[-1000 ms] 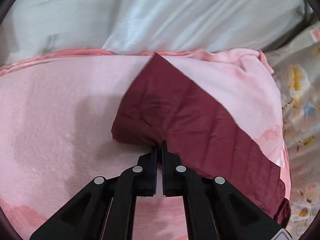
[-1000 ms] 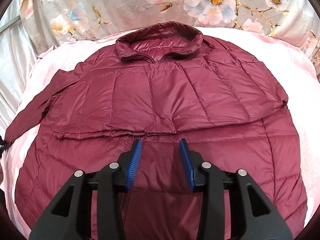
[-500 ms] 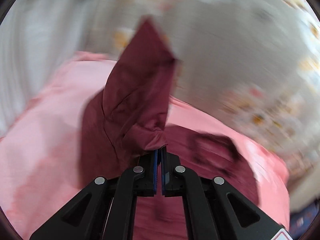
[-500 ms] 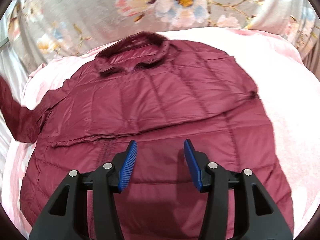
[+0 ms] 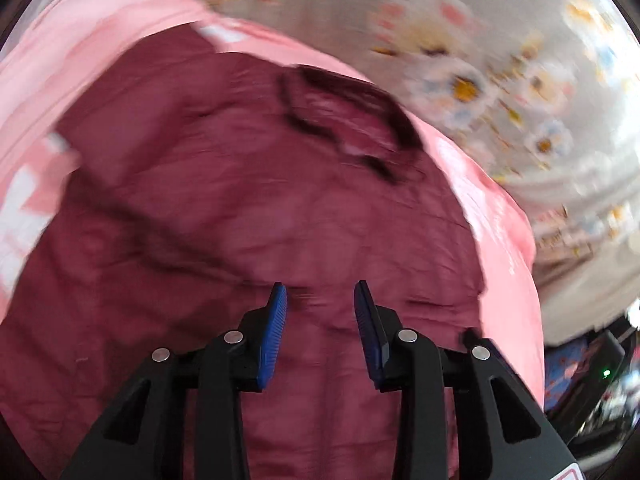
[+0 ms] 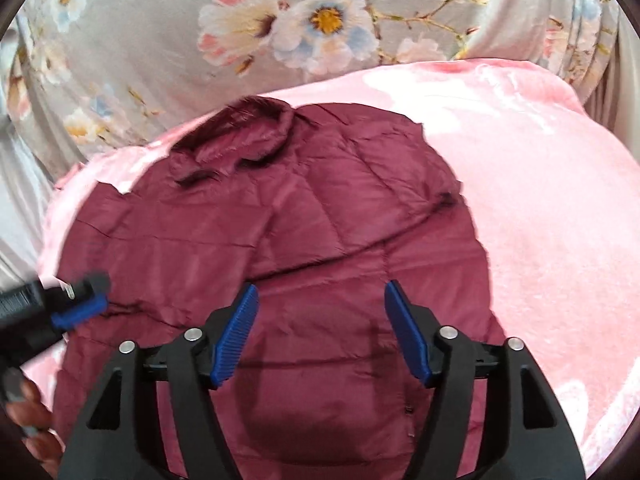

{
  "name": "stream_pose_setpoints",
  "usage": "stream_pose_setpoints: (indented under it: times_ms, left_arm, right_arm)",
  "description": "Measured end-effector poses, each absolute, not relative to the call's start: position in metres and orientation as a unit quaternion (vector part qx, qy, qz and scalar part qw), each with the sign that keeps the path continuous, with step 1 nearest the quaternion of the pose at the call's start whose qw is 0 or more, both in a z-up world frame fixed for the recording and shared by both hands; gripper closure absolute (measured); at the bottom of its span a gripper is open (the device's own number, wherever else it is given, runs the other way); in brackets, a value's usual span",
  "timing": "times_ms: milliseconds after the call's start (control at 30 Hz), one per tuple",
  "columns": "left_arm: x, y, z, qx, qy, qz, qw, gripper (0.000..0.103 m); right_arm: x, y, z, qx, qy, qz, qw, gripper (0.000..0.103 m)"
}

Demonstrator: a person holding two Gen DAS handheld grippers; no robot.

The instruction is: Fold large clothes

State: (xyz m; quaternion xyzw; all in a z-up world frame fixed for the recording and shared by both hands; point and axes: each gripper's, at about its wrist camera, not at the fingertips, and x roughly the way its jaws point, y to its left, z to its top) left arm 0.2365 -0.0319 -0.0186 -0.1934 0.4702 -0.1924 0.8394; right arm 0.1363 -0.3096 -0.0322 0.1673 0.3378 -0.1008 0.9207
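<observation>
Jacket (image 6: 304,248): maroon, flat on pink blanket (image 6: 540,200), filling frame centre, collar at upper left, both sleeves folded across. Left gripper (image 5: 320,300): just opened, nothing pinched. Right gripper (image 6: 320,296): spread, just widened, empty. Advised next: seize hem corners evenly, fold toward collar, smooth.

Legible text: none. No word, brand, number or sign is showing readably in either view. At 5 o'clock in the left wrist view, a white label (image 5: 573,473) with a red edge is peeking in on the gripper body, cropped and blurred, its print unreadable.
</observation>
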Motion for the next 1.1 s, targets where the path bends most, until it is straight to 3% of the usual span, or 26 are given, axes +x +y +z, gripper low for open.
stream_pose_setpoints:
  times_ms: [367, 400, 467, 500, 533, 767, 1100]
  left_arm:
    - [0.266, 0.12, -0.047, -0.391, 0.447, -0.064, 0.802, 0.07]
    - [0.269, 0.124, -0.048, -0.395, 0.448, -0.059, 0.8, 0.07]
    - [0.27, 0.131, -0.046, -0.387, 0.445, -0.051, 0.806, 0.07]
    - [0.269, 0.133, -0.045, -0.383, 0.444, -0.051, 0.808, 0.07]
    - [0.272, 0.131, -0.043, -0.38, 0.445, -0.052, 0.81, 0.07]
    - [0.292, 0.127, -0.031, -0.359, 0.446, -0.065, 0.817, 0.07]
    - [0.346, 0.081, -0.046, -0.296, 0.494, -0.053, 0.815, 0.07]
  right_arm:
    - [0.187, -0.271, -0.066, 0.231, 0.393, -0.023, 0.89, 0.033]
    - [0.191, -0.267, -0.068, 0.225, 0.398, -0.025, 0.889, 0.037]
    - [0.2, -0.257, -0.07, 0.193, 0.411, -0.027, 0.891, 0.063]
    - [0.204, -0.255, -0.068, 0.176, 0.416, -0.032, 0.892, 0.093]
    - [0.205, -0.256, -0.061, 0.17, 0.409, -0.033, 0.896, 0.101]
    - [0.186, -0.308, 0.014, 0.125, 0.303, -0.13, 0.936, 0.102]
    - [0.207, -0.347, -0.025, 0.138, 0.348, -0.141, 0.916, 0.102]
